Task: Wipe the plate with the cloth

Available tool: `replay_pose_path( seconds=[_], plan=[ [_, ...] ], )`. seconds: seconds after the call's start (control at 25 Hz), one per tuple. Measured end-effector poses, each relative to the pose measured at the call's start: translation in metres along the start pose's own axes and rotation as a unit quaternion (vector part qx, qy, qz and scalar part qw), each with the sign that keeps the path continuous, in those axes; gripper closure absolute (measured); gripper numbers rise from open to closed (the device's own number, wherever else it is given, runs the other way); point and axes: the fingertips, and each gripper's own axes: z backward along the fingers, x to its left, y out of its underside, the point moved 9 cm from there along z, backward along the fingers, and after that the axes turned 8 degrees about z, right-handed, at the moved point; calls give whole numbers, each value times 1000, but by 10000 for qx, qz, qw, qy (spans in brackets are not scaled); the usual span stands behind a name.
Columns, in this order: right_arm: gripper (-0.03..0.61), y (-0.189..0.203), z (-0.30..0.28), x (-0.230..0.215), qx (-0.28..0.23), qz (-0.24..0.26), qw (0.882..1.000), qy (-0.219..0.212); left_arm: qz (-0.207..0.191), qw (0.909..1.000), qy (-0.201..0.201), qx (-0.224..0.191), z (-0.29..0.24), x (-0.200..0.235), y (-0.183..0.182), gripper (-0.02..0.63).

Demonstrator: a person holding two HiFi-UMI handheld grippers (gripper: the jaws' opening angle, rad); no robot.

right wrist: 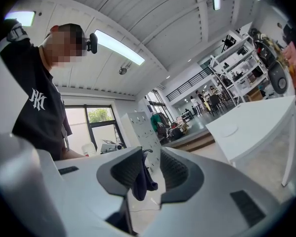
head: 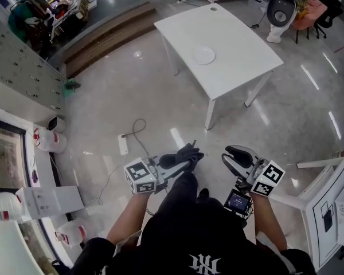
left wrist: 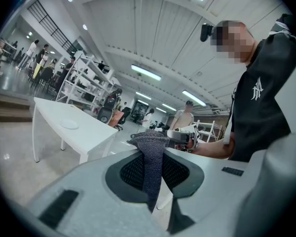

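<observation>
Dark cloth (left wrist: 150, 157) clamped in left tool (head: 185, 164), plate (head: 204, 55) well apart.

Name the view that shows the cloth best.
Left gripper view: the cloth fills the centre, pinched in the left gripper. Head view shows only a dark bunch; right gripper view, a small scrap seen through its open jaws.

Bright, even indoor light from ceiling strip lamps (left wrist: 145, 72); the glossy floor (head: 132, 96) carries small glare spots, and shadows are faint. Gripper views: strong fisheye bending, black corner vignette, nearest fingers (left wrist: 79, 186) soft. Head view sharp.
</observation>
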Motion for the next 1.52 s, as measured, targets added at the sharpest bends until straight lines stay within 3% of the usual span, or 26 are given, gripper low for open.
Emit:
replay_pose_path(
  seconds=[0.48,0.8,1.12,1.52],
  plan=[
    [491,-45,-114,-95,259,186,9993,209,140,9997,102,-182,10,146,-77,563],
    [491,-63,-161,-138,205,110,9986,480,274,9992,223,-180,8,216,-108,563],
    [491,-69,-175,-215,272,-103,9986,432,372,9991,177,-141,-38,270,-134,563],
    [491,-96,-184,-359,340,-457,9984,-4,481,9988,-117,61,-134,346,-181,563]
  ],
)
